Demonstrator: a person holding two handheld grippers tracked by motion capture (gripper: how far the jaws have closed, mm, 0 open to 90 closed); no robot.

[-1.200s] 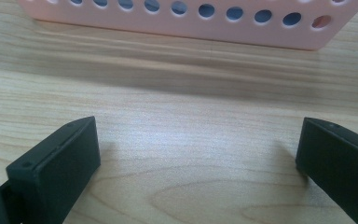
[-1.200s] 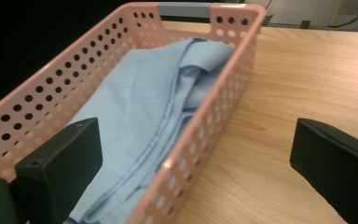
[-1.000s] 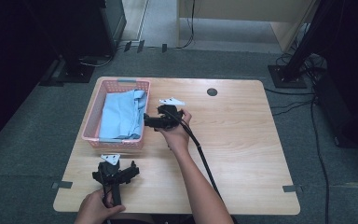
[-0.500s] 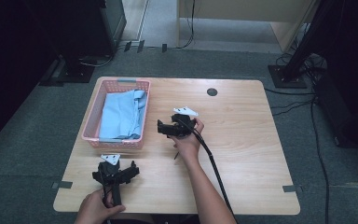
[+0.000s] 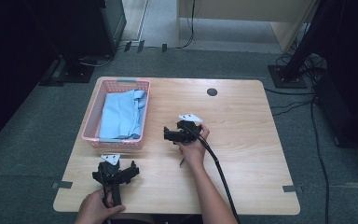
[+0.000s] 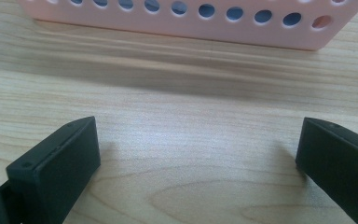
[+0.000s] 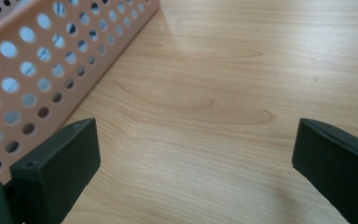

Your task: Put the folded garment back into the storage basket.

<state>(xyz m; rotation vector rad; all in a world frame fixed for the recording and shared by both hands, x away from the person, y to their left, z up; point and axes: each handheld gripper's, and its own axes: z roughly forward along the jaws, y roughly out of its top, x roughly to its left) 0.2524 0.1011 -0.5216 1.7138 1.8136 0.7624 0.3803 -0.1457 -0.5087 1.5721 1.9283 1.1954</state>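
Observation:
A pink perforated basket [image 5: 92,112] stands on the left part of the wooden table [image 5: 242,116] and holds a folded light blue cloth [image 5: 121,114]. My left gripper [image 5: 116,171] rests near the front edge, just below the basket, with its jaws spread wide and nothing between them. In the left gripper view [image 6: 198,154] the basket wall [image 6: 191,23] runs across the top. My right gripper [image 5: 168,135] is held at mid-table, right of the basket, pointing left toward it, open and empty. The basket wall [image 7: 42,65] fills the upper left of the right gripper view [image 7: 196,158].
A dark round grommet [image 5: 212,92] sits in the table near its far edge. A black cable [image 5: 221,172] trails from the right gripper along the forearm. Dark stands and cables [image 5: 303,65] occupy the floor beyond the table.
My right gripper has drawn back from the basket's right rim, moving right and toward the near side. The left gripper has stayed in place.

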